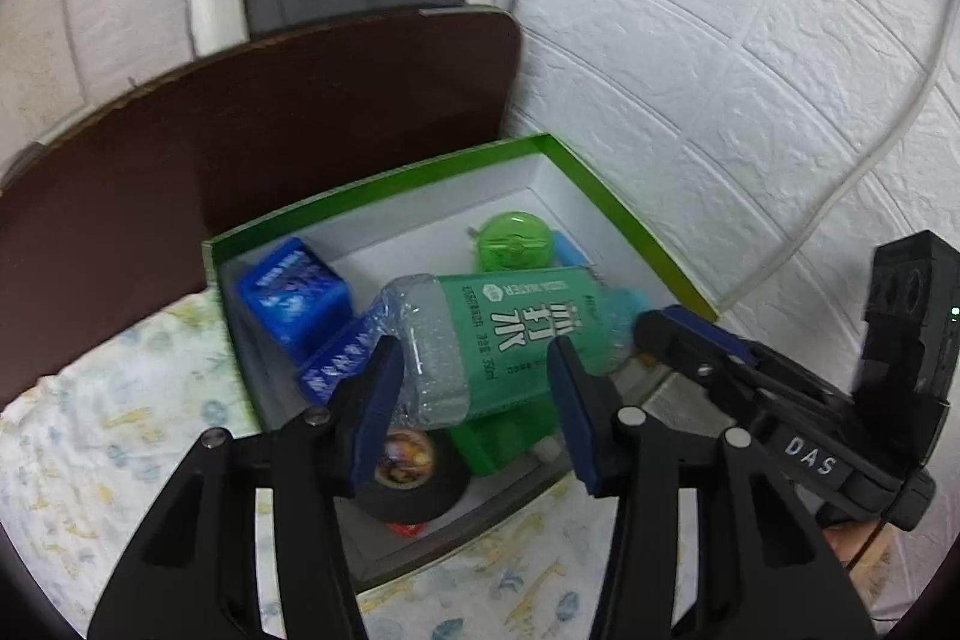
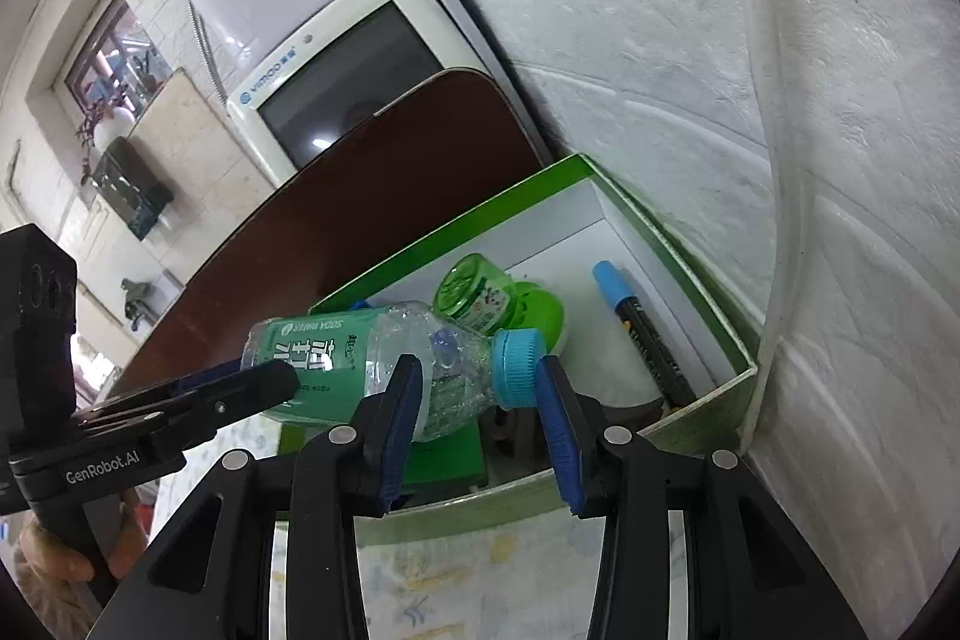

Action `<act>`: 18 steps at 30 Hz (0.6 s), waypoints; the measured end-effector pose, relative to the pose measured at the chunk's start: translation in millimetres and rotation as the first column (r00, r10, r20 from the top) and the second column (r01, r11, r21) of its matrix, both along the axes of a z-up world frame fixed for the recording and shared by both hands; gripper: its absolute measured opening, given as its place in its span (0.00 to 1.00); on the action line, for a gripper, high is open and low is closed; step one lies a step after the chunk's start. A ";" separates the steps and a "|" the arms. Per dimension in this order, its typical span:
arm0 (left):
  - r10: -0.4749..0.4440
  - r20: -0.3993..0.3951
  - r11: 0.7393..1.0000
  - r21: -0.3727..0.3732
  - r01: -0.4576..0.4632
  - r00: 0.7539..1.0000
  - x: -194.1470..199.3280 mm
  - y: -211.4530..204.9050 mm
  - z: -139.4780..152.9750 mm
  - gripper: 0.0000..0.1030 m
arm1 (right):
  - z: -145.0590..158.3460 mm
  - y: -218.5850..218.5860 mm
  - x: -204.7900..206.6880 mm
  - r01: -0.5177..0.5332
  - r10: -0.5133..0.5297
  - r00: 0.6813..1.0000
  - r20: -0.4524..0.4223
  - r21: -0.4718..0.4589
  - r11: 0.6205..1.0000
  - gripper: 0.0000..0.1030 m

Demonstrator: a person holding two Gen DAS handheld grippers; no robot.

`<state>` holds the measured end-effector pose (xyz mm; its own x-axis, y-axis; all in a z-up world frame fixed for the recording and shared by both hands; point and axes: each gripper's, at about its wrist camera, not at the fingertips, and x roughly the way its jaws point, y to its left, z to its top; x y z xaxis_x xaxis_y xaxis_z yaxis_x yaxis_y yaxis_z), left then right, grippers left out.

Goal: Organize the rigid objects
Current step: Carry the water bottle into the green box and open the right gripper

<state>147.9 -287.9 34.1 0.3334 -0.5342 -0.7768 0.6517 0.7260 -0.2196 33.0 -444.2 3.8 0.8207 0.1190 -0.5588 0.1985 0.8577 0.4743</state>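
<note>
Both grippers on the same water bottle [image 1: 480,334], held sideways over the open green box [image 1: 624,214].

Left gripper [image 1: 474,400]: jaws pinching the clear base end of the bottle, one pad each side. Green label sits just past my tips.

Right gripper [image 2: 477,400]: jaws clamped on the neck end, one pad by the blue cap [image 2: 519,367], the other on the clear shoulder. Bottle body runs off to the left of my jaws, where the left gripper's fingers reach in across the label.

Below the bottle, inside the box: blue cubes [image 1: 294,298] left of my left jaws, roll of black tape [image 1: 414,478] right under them, small green bottle [image 2: 480,298] beyond my right tips, blue-capped marker [image 2: 642,328] along the box wall to the right.

Box sits on a patterned cloth [image 1: 90,460], against the white wall [image 1: 750,70]. A brown board [image 1: 240,142] stands behind it.
</note>
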 end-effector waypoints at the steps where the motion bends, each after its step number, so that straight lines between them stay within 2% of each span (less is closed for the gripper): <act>1: -0.011 -0.013 1.000 0.001 0.011 1.000 1.0 -5.7 -3.5 0.48 | -2.2 -0.5 4.3 -0.024 0.024 1.000 0.007 0.027 0.999 0.41; 2: -0.002 0.019 1.000 0.029 0.001 1.000 0.2 -11.0 -5.1 0.44 | -3.7 2.0 9.7 -0.038 0.038 0.999 0.005 0.033 0.999 0.41; 3: 0.002 0.059 0.998 0.060 -0.006 0.998 -0.6 -15.5 -6.3 0.43 | -2.8 8.1 14.2 -0.019 0.019 1.000 -0.002 -0.015 1.000 0.41; 4: 0.002 0.076 0.998 0.067 -0.007 0.997 0.8 -17.2 -6.8 0.43 | -1.2 17.0 19.2 0.010 -0.012 1.000 -0.015 -0.104 0.995 0.40; 5: 0.003 0.066 0.997 0.076 -0.008 0.998 4.8 -17.4 -8.8 0.43 | -0.6 21.0 22.3 0.039 -0.043 0.999 -0.018 -0.162 0.986 0.38; 6: 0.012 0.041 0.997 0.074 -0.015 0.999 9.9 -15.7 -11.7 0.43 | -0.7 21.8 25.1 0.050 -0.055 0.998 -0.019 -0.183 0.982 0.38; 7: 0.024 0.023 0.997 0.072 -0.026 0.999 13.8 -14.1 -14.9 0.43 | -1.8 20.2 28.8 0.040 -0.045 0.999 -0.027 -0.161 0.986 0.38; 9: 0.067 0.037 0.993 0.096 -0.071 0.997 22.6 -10.5 -20.5 0.46 | -4.3 17.0 32.7 0.036 -0.042 0.998 -0.044 -0.145 0.989 0.38; 12: 0.115 0.022 0.987 0.107 -0.117 0.993 30.8 -4.1 -27.4 0.43 | -7.4 18.3 41.8 0.053 -0.069 0.995 -0.073 -0.195 0.979 0.38; 14: 0.120 0.008 0.988 0.097 -0.120 0.993 28.9 1.7 -28.4 0.43 | -10.6 17.8 43.4 0.072 -0.095 0.990 -0.102 -0.212 0.975 0.38; 18: 0.121 0.038 0.988 0.092 -0.124 0.992 14.9 19.8 -22.1 0.44 | -8.2 22.1 28.2 0.068 -0.083 0.993 -0.082 -0.176 0.982 0.38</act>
